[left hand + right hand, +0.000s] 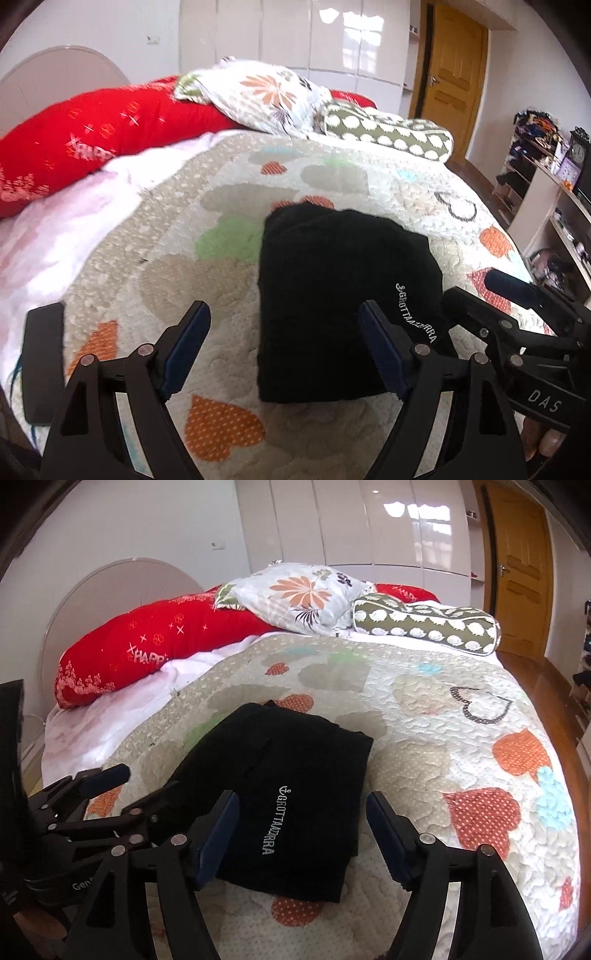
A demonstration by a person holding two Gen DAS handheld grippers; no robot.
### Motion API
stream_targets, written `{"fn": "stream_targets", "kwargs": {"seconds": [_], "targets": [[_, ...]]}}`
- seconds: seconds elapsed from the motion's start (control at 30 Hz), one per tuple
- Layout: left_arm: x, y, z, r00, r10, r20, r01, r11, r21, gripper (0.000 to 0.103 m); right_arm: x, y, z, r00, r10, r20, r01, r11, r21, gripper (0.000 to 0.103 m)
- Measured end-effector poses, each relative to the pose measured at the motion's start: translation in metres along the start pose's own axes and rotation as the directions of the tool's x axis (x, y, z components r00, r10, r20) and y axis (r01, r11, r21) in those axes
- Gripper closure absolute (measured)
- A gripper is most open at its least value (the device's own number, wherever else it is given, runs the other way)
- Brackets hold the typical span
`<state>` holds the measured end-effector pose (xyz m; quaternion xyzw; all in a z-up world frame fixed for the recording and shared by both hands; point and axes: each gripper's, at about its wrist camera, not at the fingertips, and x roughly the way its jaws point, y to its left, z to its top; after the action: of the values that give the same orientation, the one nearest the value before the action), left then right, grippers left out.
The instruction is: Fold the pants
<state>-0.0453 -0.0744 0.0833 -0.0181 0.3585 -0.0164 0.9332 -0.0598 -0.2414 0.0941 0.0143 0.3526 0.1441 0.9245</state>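
the black pants lie folded into a compact rectangle on the heart-patterned quilt, near the bed's near edge. white embroidered lettering runs along the top layer; it reads roughly "grottaazzirra" under a small emblem, though the exact spelling is hard to make out. the red pillow at the head of the bed carries pale lettering that starts "happ", the rest hidden in a fold. in the left wrist view the other tool's body shows white letters "das"; in the right wrist view a fragment "gen" shows on the neighbouring tool.

the left gripper is released, its blue-padded jaws spread wide with the left edge of the pants lying below and between them, pads not pressing. the right gripper is also released, jaws apart above the near edge of the pants without clamping it.

a floral pillow and a dotted olive bolster rest behind. a wooden door and cluttered shelves stand to the right.
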Motion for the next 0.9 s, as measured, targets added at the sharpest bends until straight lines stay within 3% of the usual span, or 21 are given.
{"fn": "stream_targets", "kwargs": {"seconds": [0.23,0.9], "targets": [[-0.026,0.004,-0.005,0.998,0.043,0.051,-0.043,0.999,-0.006,0.017,-0.022,0.0,-0.004,1.0,0.0,0.023,0.0,1.0,0.011,0.023],[-0.062,-0.001,-0.011,0.992,0.063,0.109,-0.065,0.998,0.015,0.015,-0.044,0.007,-0.014,1.0,0.01,0.026,-0.01,1.0,-0.002,0.022]]}}
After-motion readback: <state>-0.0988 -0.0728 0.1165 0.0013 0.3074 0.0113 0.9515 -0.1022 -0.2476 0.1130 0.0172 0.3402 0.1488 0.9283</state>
